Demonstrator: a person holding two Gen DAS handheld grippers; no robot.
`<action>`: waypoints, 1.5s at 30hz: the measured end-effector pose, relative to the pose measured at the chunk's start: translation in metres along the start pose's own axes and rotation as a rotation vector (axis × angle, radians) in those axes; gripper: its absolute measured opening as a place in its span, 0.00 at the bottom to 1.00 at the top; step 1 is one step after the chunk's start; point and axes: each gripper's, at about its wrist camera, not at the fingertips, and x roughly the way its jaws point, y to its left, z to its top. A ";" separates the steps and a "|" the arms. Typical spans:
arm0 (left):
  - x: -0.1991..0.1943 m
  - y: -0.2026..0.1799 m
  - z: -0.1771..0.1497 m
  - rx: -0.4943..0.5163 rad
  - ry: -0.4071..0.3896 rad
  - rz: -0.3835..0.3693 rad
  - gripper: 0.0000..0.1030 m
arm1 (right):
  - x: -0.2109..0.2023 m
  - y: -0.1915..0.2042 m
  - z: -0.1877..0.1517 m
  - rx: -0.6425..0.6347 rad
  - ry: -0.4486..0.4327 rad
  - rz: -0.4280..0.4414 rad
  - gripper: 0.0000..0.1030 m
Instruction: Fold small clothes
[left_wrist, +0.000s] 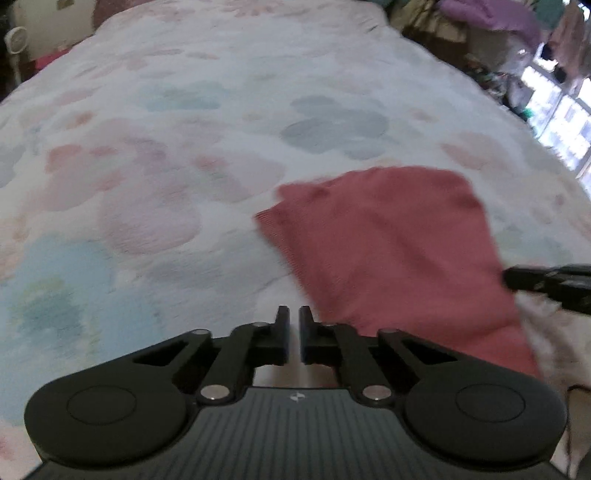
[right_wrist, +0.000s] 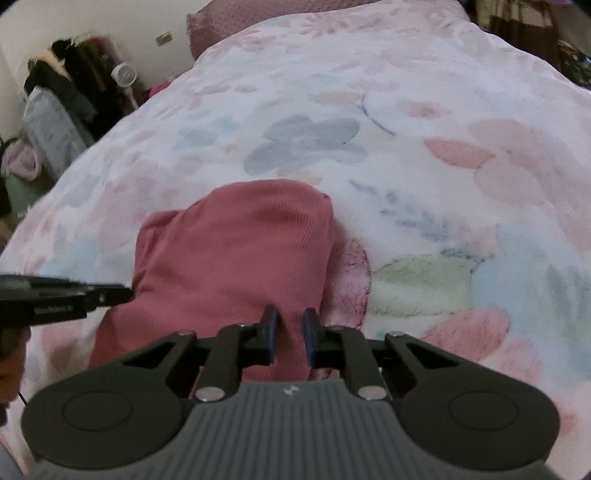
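Note:
A dusty-red ribbed garment (left_wrist: 399, 251) lies folded on the floral bedspread (left_wrist: 184, 147). My left gripper (left_wrist: 293, 314) hovers just left of its near edge, jaws nearly closed with a thin gap and nothing between them. In the right wrist view the garment (right_wrist: 236, 243) lies straight ahead. My right gripper (right_wrist: 290, 317) sits over its near edge, jaws a little apart with the red fabric showing between them; I cannot tell if they pinch it. Each gripper shows at the edge of the other's view: the right one (left_wrist: 546, 280) and the left one (right_wrist: 74, 295).
The bedspread (right_wrist: 443, 147) stretches far ahead. A small white fan (right_wrist: 125, 75), a grey cushion (right_wrist: 51, 129) and dark clothes stand past the bed's left edge. Cluttered shelves and a bright window (left_wrist: 554, 103) lie beyond its right edge.

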 end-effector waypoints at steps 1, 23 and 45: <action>-0.007 0.004 -0.002 -0.018 -0.006 -0.017 0.04 | -0.005 0.003 0.000 -0.030 -0.010 -0.032 0.08; -0.030 -0.027 -0.047 0.015 0.003 -0.069 0.06 | -0.072 0.036 -0.082 -0.131 0.053 -0.010 0.08; -0.047 -0.045 -0.095 0.019 0.047 -0.093 0.11 | -0.061 0.031 -0.123 -0.132 0.111 -0.024 0.13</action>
